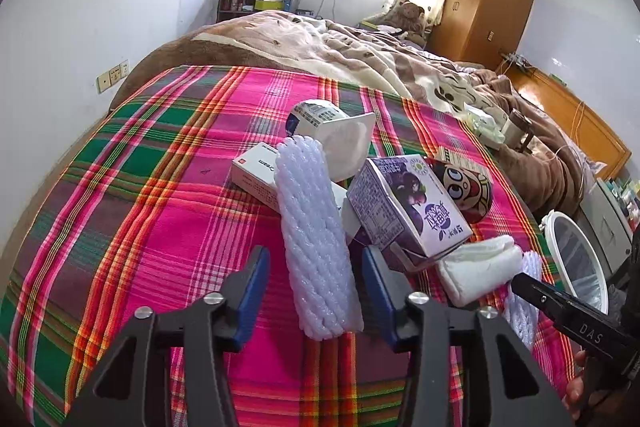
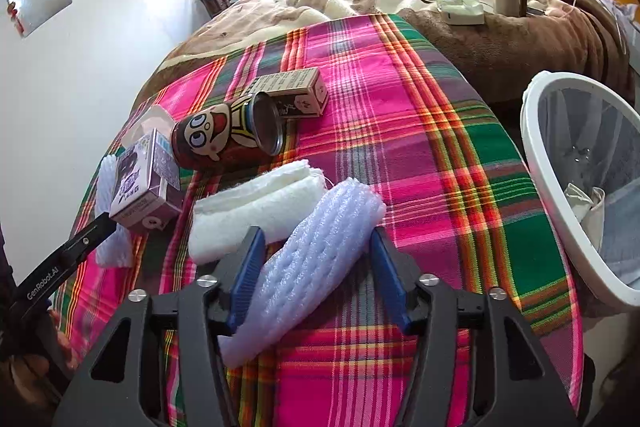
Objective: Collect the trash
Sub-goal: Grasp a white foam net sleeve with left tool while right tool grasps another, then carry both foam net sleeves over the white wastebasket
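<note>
Lying on a bed under a pink and green plaid blanket [image 1: 160,187] are the trash items. At far left in the left wrist view, a white medicine box [image 1: 252,173] is resting flat. Next, a white foam net sleeve [image 1: 316,247] is lying between the blue pads of the left gripper [image 1: 316,291]; the jaws are standing apart with a visible gap on each side, so nothing is being gripped. Behind the sleeve, a white cup [image 1: 316,115] is lying on its side. To the right, a purple drink carton [image 1: 404,203] is leaning against a cartoon-printed can [image 1: 464,187]. A folded white cloth [image 1: 480,267] is sitting just below them.

In the right wrist view, the right gripper [image 2: 320,275] is straddling a second foam net sleeve [image 2: 312,259], which is lying tilted across the gap. The right pad is touching its upper end; whether the jaws are pressing it cannot be told. At far right, a white trash bin [image 2: 536,131] is standing beside the bed, holding crumpled paper.
</note>
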### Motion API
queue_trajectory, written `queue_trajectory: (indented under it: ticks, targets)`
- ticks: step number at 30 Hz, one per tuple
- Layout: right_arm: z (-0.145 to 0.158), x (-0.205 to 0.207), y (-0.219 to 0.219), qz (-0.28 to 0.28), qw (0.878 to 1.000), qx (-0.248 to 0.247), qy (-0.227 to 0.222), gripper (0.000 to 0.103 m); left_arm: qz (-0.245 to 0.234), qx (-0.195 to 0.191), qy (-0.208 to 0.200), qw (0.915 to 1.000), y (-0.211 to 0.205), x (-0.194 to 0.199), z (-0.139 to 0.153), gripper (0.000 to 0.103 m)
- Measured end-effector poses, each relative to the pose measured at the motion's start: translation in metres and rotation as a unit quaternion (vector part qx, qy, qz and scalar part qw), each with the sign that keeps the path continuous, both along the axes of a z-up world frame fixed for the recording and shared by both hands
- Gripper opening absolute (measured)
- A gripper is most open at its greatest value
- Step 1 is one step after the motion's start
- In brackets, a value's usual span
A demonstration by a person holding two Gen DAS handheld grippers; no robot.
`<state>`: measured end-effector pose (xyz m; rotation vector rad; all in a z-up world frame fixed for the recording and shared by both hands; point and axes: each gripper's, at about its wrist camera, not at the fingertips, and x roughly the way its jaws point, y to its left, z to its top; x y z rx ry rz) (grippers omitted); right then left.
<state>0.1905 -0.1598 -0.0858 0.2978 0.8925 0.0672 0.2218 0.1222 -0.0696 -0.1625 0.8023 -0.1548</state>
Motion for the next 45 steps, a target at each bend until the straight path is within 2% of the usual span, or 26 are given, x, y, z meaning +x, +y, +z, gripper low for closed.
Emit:
queue_trajectory:
  ticks: [2,8,20,22,34,45]
  targets:
    - [0.002,-0.002,0.0,0.002,1.0,-0.003,-0.005,0.045,-0.006,0.004,0.0,1.0,-0.003,0.0,-0.001,0.035]
    - [0.006,-0.007,-0.001,0.0,1.0,-0.011,-0.02,0.033,-0.006,0.011,0.003,0.9999,-0.006,0.002,-0.003,0.029]
    - [0.015,-0.013,0.002,0.021,0.998,-0.026,-0.048,0.024,-0.009,0.032,-0.015,0.9993,-0.014,-0.01,0.006,0.028]
    - [0.016,-0.015,0.0,0.021,0.998,-0.024,-0.055,0.019,-0.01,0.03,-0.018,0.9993,-0.015,-0.014,0.008,0.028]
    - [0.023,-0.023,-0.007,0.036,0.996,0.003,-0.076,0.017,-0.025,0.027,-0.05,0.9981,-0.027,-0.046,0.031,0.028]
    - [0.041,-0.04,-0.025,0.034,0.994,0.011,-0.1,0.017,-0.06,0.032,-0.076,0.9948,-0.061,-0.073,0.056,0.028]
